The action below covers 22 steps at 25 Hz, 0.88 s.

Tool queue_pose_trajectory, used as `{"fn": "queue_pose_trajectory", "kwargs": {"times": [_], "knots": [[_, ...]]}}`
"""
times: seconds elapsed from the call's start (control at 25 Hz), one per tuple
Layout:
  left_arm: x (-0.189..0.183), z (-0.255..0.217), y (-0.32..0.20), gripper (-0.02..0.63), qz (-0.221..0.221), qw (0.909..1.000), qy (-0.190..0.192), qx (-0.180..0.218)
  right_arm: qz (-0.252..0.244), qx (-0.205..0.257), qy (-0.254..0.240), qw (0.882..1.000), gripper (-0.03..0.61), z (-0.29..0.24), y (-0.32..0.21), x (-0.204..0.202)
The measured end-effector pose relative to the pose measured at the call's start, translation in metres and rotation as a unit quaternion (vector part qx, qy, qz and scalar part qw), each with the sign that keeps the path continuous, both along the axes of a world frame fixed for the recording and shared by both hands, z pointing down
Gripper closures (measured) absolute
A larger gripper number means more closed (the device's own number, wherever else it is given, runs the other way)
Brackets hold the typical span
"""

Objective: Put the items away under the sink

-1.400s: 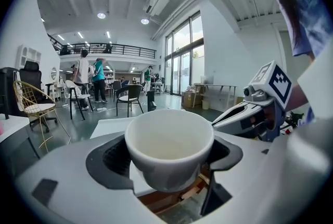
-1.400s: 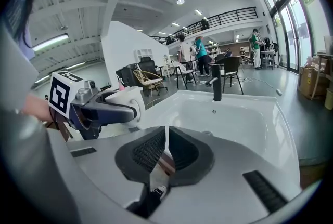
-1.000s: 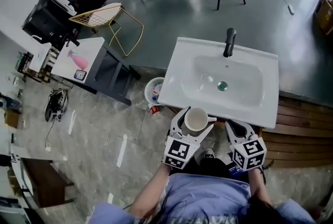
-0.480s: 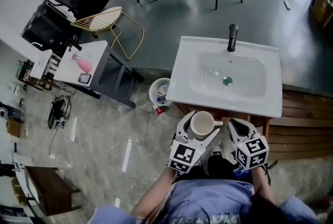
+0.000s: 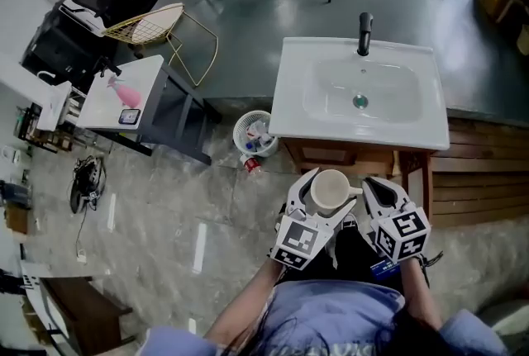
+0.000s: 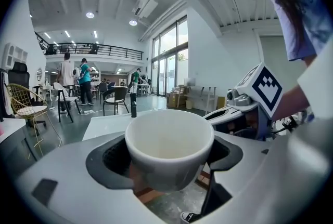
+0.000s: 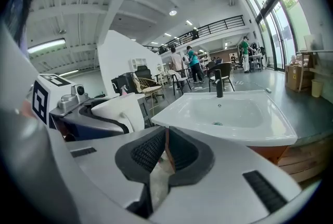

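My left tongs (image 5: 325, 187) grip a smooth white ceramic cup (image 6: 169, 145), right tongs (image 7: 165, 151) clenched empty; tilting might slip it.

No word, number or brand name can be read anywhere. The only printed marks are the black-and-white square patterns on the cube (image 5: 297, 242) of the left hand-held gripper (image 5: 329, 186) and on the cube (image 5: 402, 232) of the right hand-held gripper (image 5: 376, 187), and these hold no letters or digits. The white mug (image 5: 330, 190) between the left one's jaws is plain, and the small dark card (image 5: 128, 116) at the near corner of the white desk (image 5: 103, 102) is too small to read.
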<state>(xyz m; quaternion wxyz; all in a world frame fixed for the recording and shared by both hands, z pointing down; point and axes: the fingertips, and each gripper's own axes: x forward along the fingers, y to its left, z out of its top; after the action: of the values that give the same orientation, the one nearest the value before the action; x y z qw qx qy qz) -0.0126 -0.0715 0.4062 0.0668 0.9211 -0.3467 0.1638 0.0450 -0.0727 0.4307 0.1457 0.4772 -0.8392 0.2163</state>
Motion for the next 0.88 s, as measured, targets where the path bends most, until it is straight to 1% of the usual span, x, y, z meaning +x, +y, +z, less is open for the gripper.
{"fn": "queue_pose_trajectory", "kwargs": {"times": [0.16, 0.28, 0.4, 0.6, 0.76, 0.88], "knots": [[-0.001, 0.008, 0.022, 0.210, 0.026, 0.9997, 0.003, -0.002, 0.013, 0.013, 0.013, 1.000, 0.548, -0.001, 0.021, -0.001], [-0.001, 0.017, 0.032, 0.210, 0.043, 0.9991, 0.002, -0.003, 0.034, 0.019, 0.018, 0.999, 0.548, 0.004, 0.034, 0.006], [0.002, 0.023, 0.038, 0.210, 0.060, 0.9982, 0.002, -0.008, 0.059, 0.015, 0.018, 0.998, 0.548, 0.008, 0.046, 0.017], [0.019, 0.044, 0.043, 0.210, 0.093, 0.9955, -0.003, -0.016, 0.091, 0.008, 0.024, 0.996, 0.548, 0.026, 0.059, 0.041], [0.034, 0.066, 0.038, 0.210, 0.120, 0.9925, -0.012, -0.016, 0.115, 0.009, 0.011, 0.993, 0.548, 0.044, 0.057, 0.059], [0.047, 0.081, 0.032, 0.210, 0.131, 0.9911, -0.016, -0.015, 0.119, 0.010, 0.005, 0.993, 0.548, 0.061, 0.053, 0.073]]}}
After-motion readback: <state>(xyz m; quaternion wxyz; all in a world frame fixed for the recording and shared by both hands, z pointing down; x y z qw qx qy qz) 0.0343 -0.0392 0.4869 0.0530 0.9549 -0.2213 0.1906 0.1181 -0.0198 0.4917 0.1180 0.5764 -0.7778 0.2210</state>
